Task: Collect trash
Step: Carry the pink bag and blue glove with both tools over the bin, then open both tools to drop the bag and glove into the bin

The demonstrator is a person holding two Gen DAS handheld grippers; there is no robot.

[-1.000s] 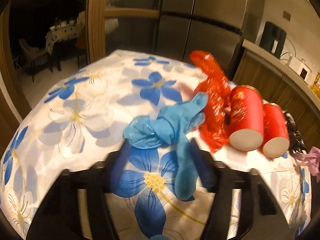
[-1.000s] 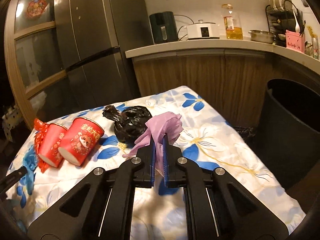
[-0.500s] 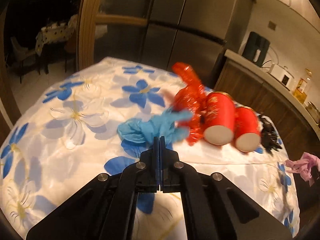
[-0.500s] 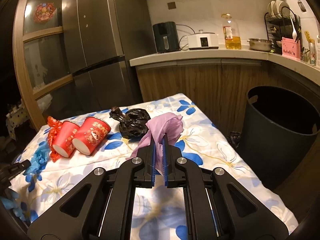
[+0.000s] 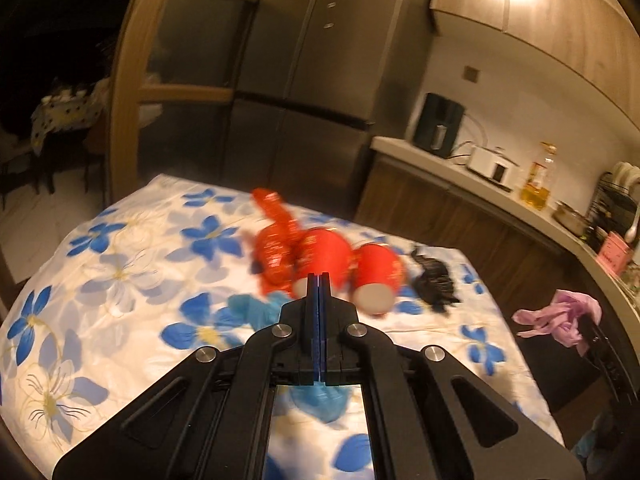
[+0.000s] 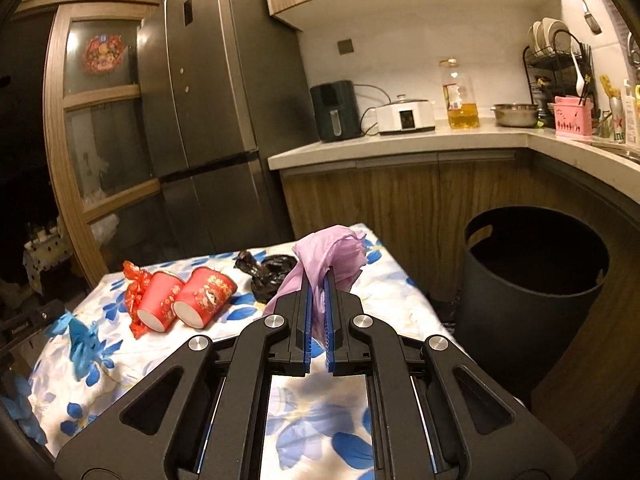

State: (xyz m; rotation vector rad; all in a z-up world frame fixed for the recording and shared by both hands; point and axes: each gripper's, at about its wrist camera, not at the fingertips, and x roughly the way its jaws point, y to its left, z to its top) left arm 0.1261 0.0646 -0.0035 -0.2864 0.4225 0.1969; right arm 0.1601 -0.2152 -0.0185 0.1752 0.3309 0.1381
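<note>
My left gripper (image 5: pixel 319 280) is shut on a blue glove (image 5: pixel 256 310), lifted above the flowered table (image 5: pixel 120 280); the glove also shows in the right wrist view (image 6: pixel 82 338). My right gripper (image 6: pixel 318 280) is shut on a crumpled purple bag (image 6: pixel 332 252), also in the left wrist view (image 5: pixel 560 316), held above the table's right side. On the table lie two red paper cups (image 6: pixel 182 300), a red wrapper (image 6: pixel 134 292) and a black bag (image 6: pixel 266 274). A dark trash bin (image 6: pixel 532 280) stands on the floor to the right of the table.
A dark fridge (image 6: pixel 216 120) stands behind the table. A wooden counter (image 6: pixel 400 140) with an air fryer, cooker, oil bottle and dish rack runs along the back and right. A glass door (image 5: pixel 168 80) is at the left.
My left gripper closed on the blue glove and lifted it up and back from the table. My right gripper rose with the purple bag, and the bin came into fuller view.
</note>
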